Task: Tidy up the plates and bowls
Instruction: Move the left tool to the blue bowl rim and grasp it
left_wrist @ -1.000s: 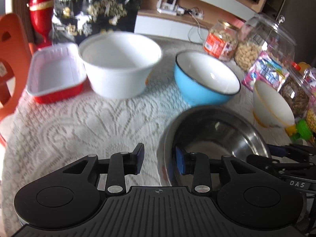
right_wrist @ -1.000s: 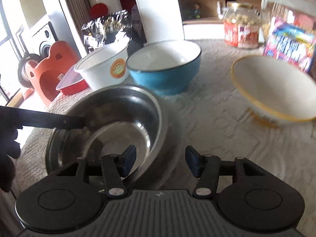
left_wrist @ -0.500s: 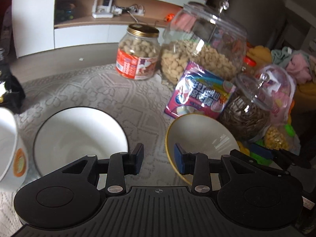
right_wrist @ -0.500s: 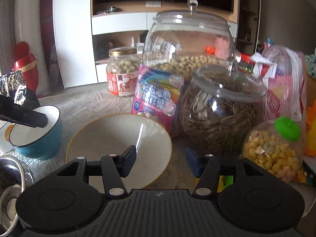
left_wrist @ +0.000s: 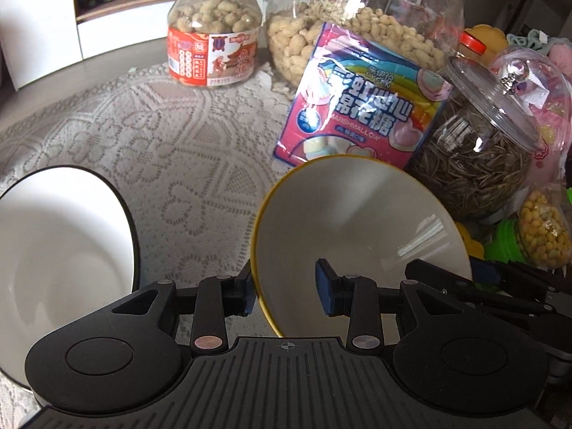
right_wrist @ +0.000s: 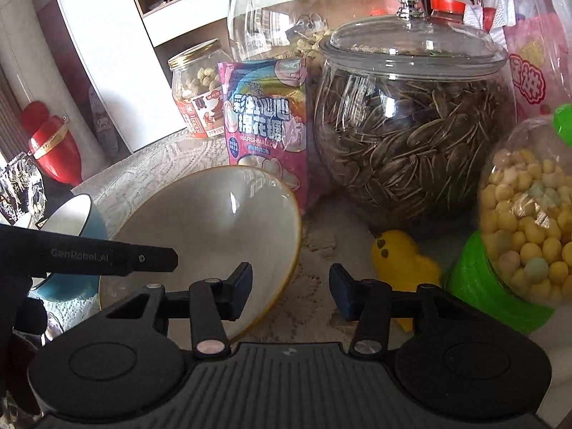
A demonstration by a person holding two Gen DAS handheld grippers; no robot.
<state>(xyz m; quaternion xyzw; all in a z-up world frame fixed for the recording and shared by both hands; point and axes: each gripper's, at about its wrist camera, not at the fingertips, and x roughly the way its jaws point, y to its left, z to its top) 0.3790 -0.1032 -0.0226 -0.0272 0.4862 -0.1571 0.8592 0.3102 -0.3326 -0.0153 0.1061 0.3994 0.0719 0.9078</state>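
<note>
Pink "MARSHMALLOW" bag (left_wrist: 361, 107); yellow-rimmed bowl (left_wrist: 357, 228) rim between both grippers' parted fingers (left_wrist: 246, 291), right's closing.

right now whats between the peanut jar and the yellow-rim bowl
Only bare lace tablecloth lies between the peanut jar and the yellow-rim bowl; the left wrist view shows it.

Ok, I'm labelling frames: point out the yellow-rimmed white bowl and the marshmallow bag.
yellow-rimmed white bowl (left_wrist: 357, 221), left wrist view, inner wall.
pink marshmallow bag (right_wrist: 264, 121), right wrist view, printed front.
</note>
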